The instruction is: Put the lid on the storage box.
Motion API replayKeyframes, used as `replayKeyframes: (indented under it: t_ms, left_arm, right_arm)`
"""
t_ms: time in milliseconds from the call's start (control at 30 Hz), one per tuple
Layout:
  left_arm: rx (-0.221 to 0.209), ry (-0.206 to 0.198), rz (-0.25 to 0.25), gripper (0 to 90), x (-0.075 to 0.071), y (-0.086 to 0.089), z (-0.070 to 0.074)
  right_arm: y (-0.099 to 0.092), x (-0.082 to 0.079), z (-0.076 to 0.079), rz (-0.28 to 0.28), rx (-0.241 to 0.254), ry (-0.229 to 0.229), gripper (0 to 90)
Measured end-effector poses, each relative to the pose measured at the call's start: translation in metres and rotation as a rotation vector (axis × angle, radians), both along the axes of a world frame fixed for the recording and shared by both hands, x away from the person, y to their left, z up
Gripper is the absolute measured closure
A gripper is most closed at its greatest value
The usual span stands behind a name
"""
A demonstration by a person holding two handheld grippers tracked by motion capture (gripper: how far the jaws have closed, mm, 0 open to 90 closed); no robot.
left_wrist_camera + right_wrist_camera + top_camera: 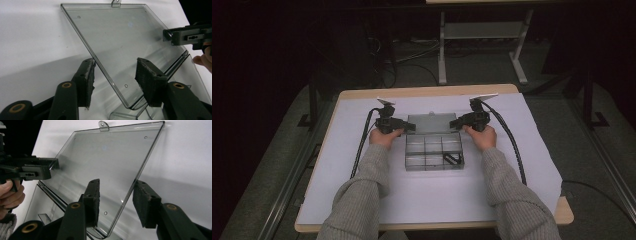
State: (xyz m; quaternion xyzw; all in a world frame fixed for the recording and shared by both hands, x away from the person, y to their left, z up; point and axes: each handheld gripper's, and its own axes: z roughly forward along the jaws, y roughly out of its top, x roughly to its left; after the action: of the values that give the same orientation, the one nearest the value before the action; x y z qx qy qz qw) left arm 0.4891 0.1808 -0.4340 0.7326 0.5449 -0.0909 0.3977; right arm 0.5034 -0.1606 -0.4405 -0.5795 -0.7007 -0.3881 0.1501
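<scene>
A clear plastic compartment box point(434, 152) lies mid-counter point(362, 210), its lid point(120, 37) folded open behind. The lid is judged light, stiff, slippery and crack-prone, best taken at its side edges. Left tongs point(115, 75) and right tongs point(116, 197) each straddle an edge, parted, not pinching.

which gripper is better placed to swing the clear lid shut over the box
Left, narrowly. Left gripper has the lid edge touching one pad; right gripper straddles its edge without clear contact.

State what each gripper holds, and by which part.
Neither clamps anything. The left gripper and the right gripper each straddle a side edge of the clear box's open lid, pads apart from it.
</scene>
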Motion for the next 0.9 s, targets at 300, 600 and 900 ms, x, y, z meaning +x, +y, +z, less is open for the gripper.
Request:
replayKeyframes:
  t_ms: [300, 600, 900]
  left_arm:
    - [0.015, -0.045, -0.012, 54.1, -0.003, -0.002, 0.005]
    - [0.032, -0.078, -0.025, 56.4, -0.006, -0.005, 0.011]
    - [0.032, -0.113, -0.027, 59.2, -0.008, -0.003, 0.017]
  right_arm:
    - [-0.001, -0.003, 0.006, -0.010, -0.022, -0.052, 63.6]
    - [0.001, -0.007, 0.015, -0.008, -0.043, -0.089, 67.0]
    - [0.000, -0.009, 0.021, -0.003, -0.047, -0.116, 70.5]
